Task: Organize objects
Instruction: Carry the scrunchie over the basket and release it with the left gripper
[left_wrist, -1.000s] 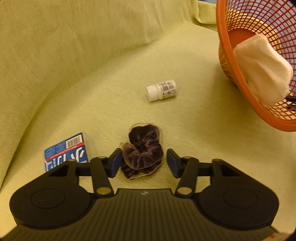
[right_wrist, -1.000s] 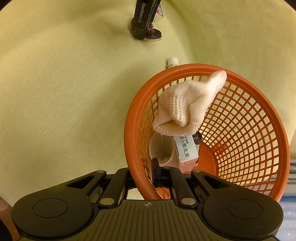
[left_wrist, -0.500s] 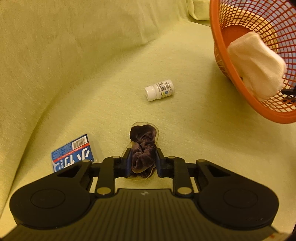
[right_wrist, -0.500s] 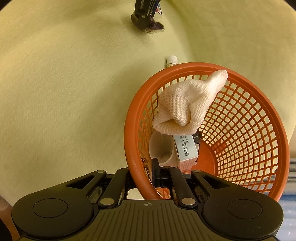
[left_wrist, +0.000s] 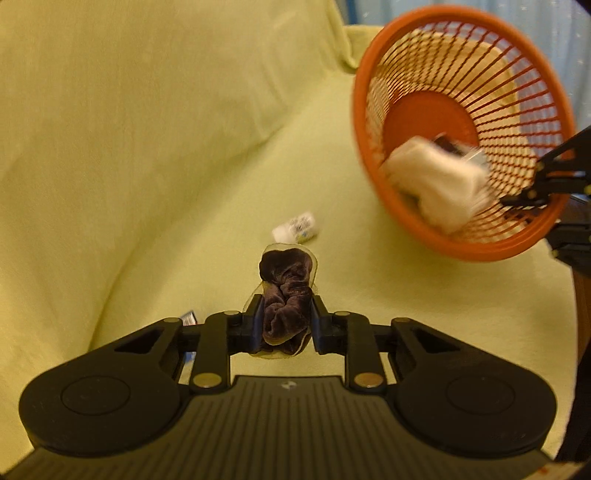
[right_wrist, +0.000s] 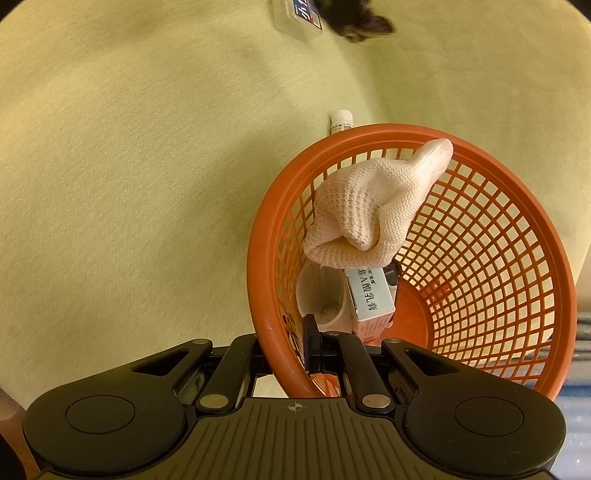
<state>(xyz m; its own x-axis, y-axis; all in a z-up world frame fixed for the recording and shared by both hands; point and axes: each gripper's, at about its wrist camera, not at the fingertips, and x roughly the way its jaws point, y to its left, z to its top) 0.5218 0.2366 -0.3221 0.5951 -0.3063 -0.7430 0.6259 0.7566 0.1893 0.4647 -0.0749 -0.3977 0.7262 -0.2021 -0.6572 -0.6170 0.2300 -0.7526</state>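
Note:
My left gripper is shut on a dark purple velvet scrunchie in clear wrapping and holds it above the yellow-green sofa seat. My right gripper is shut on the rim of an orange mesh basket, tilted toward the left gripper; the basket shows at the upper right in the left wrist view. Inside lie a cream knitted cloth, a white box with printed text and a white cup.
A small white pill bottle lies on the seat beyond the scrunchie, also seen just past the basket rim. A blue-labelled clear box lies farther off. The sofa backrest rises at the left.
My left gripper closed on the scrunchie and lifted it off the seat toward the basket. The right gripper kept its hold on the basket rim; the basket tilted more toward the left gripper.

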